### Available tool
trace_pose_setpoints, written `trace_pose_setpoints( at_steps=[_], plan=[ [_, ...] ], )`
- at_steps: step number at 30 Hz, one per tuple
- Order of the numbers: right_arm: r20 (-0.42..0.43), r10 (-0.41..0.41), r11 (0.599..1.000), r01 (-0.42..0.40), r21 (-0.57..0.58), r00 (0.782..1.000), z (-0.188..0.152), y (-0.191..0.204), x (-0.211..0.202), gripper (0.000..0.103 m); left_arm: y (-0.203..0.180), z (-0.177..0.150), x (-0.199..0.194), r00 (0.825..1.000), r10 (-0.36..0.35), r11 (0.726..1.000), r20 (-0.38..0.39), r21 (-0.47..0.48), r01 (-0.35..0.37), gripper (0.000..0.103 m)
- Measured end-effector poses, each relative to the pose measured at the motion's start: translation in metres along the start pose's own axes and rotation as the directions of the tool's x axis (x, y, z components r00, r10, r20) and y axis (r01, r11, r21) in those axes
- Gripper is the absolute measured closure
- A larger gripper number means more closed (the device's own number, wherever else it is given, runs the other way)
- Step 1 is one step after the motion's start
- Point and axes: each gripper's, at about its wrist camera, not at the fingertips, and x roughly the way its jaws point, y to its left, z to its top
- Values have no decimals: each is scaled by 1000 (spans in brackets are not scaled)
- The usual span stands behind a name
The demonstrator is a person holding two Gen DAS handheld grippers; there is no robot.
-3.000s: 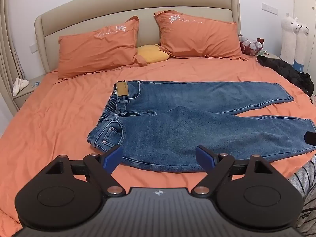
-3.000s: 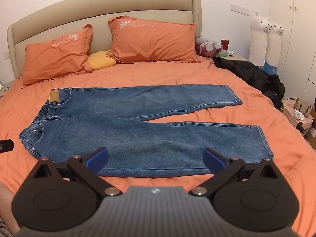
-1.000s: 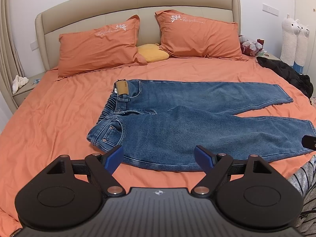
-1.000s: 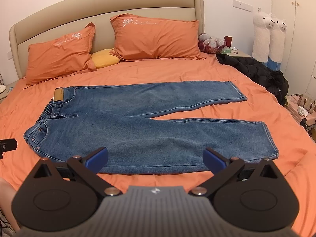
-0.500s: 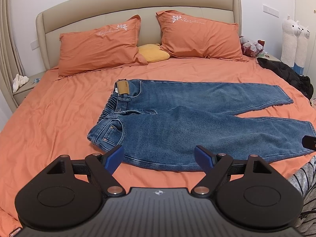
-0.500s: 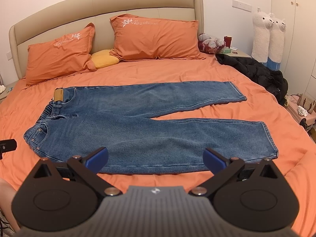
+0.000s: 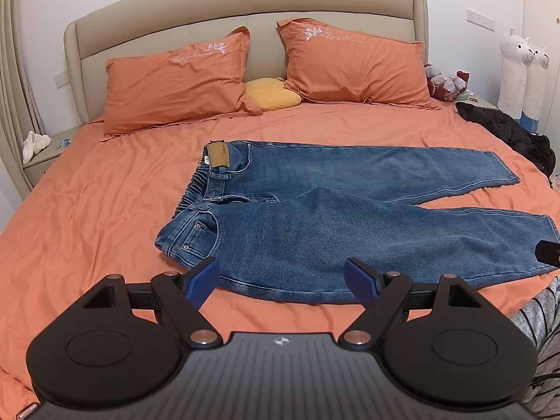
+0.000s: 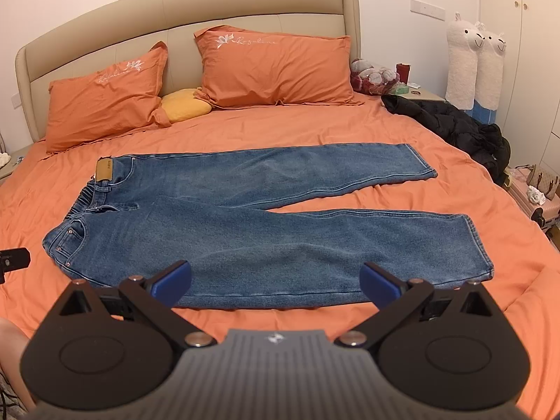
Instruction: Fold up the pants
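While the jeans [image 8: 252, 224] are lying flat on the bed [image 8: 297, 129], the left gripper [image 7: 281, 276] and right gripper [image 8: 276, 280] are hovering before them, both spread wide, holding nothing.

The right tongs [image 8: 276, 281] are spread wide, blue pads [image 8: 173, 281] empty, above the near edge of the bed [image 8: 280, 129]. The jeans [image 8: 266, 224] lie flat on the orange sheet, waistband to the left (legs apart at the hems). A black jacket [image 8: 451, 126] lies at the bed's right edge.
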Motion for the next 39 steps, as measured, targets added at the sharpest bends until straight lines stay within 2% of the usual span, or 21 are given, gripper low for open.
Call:
trace_pose_setpoints(
  at_steps=[10, 15, 22, 25, 28, 31, 33, 35, 37, 38, 39],
  plan=[
    [-2, -4, 1000, 4, -10, 1000, -2, 0, 1, 5, 1, 0, 1, 1000, -7, 1000, -4, -4, 7, 8],
    [-13, 17, 999, -17, -36, 1000, 3, -5, 5, 5, 3, 2, 6, 1000, -6, 1000, -30, 27, 7, 9],
    [-73, 76, 989, -85, -125, 994, 41, -26, 20, 5, 14, 20, 21, 997, -7, 990, -75, 137, 18, 18],
    [-88, 72, 975, -89, -203, 993, 61, -37, 29, 6, 17, 28, 32, 996, 17, 974, -92, 225, 5, 21],
    [-99, 44, 949, -73, -308, 994, 77, -47, 41, 12, 23, 35, 49, 992, 40, 955, -121, 296, -2, 26],
    [-102, 14, 908, -56, -415, 995, 86, -60, 59, 25, 28, 40, 69, 987, 56, 930, -152, 369, 4, 27],
    [-119, 28, 868, -83, -489, 993, 89, -74, 74, 26, 31, 41, 87, 984, 61, 907, -170, 420, 16, 29],
    [-137, -15, 821, -66, -567, 990, 89, -85, 95, 27, 34, 39, 107, 980, 43, 873, -195, 484, 58, 30],
    [-161, -61, 765, -58, -641, 985, 82, -97, 116, 33, 37, 34, 127, 975, 21, 813, -222, 571, 113, 30],
    [-188, -79, 739, -70, -670, 979, 78, -104, 127, 39, 36, 28, 136, 976, 15, 768, -217, 628, 128, 30],
    [-215, -93, 726, -82, -683, 972, 74, -110, 137, 47, 36, 21, 144, 977, 14, 706, -215, 694, 142, 30]
  ],
)
